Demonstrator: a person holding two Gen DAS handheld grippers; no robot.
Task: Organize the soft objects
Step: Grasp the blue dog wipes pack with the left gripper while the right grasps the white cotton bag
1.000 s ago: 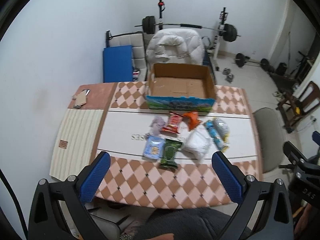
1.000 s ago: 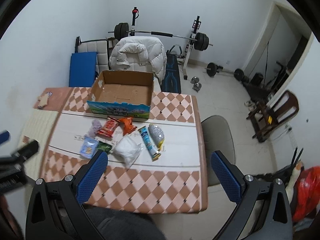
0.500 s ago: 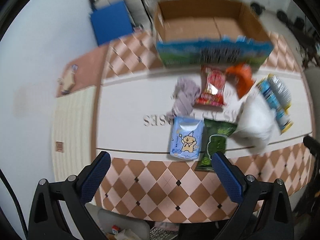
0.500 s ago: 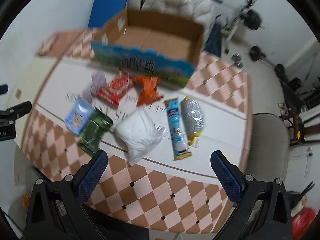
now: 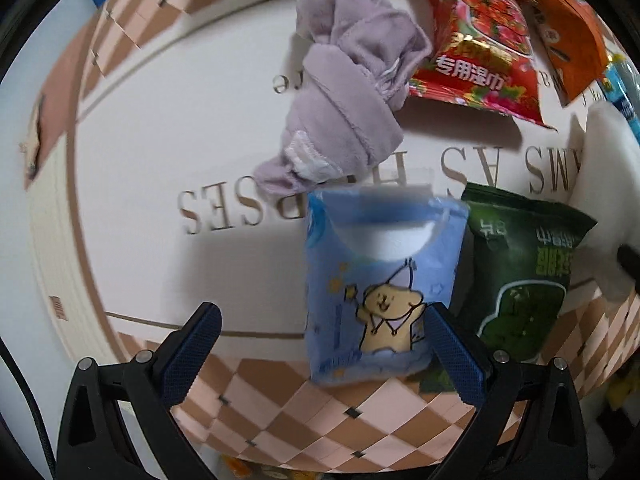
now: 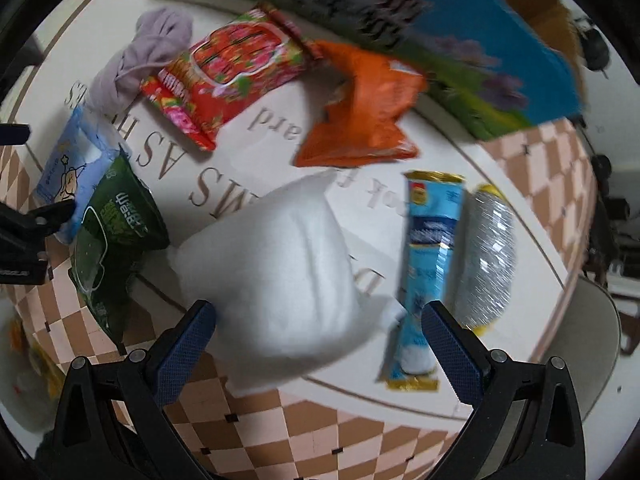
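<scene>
My left gripper [image 5: 320, 344] is open, low over the table, with a light blue tissue pack [image 5: 380, 288] lying between its fingers. A lilac cloth [image 5: 348, 108] lies beyond it, a green packet [image 5: 524, 280] to its right. My right gripper [image 6: 318, 340] is open, its fingers either side of a white soft bag [image 6: 280, 272]. A red wipes pack [image 6: 232, 76], an orange packet [image 6: 364, 112], a blue tube pack [image 6: 428, 264] and a silver pack [image 6: 488, 256] lie around it.
A cardboard box with a blue and green printed side [image 6: 460, 48] stands at the table's far edge. The table [image 5: 160, 152] has a white lettered middle and checkered borders. A grey chair seat [image 6: 588, 340] stands at the right.
Both grippers have dropped from high above the table to close over the items. The left now straddles the blue tissue pack, the right the white bag.
</scene>
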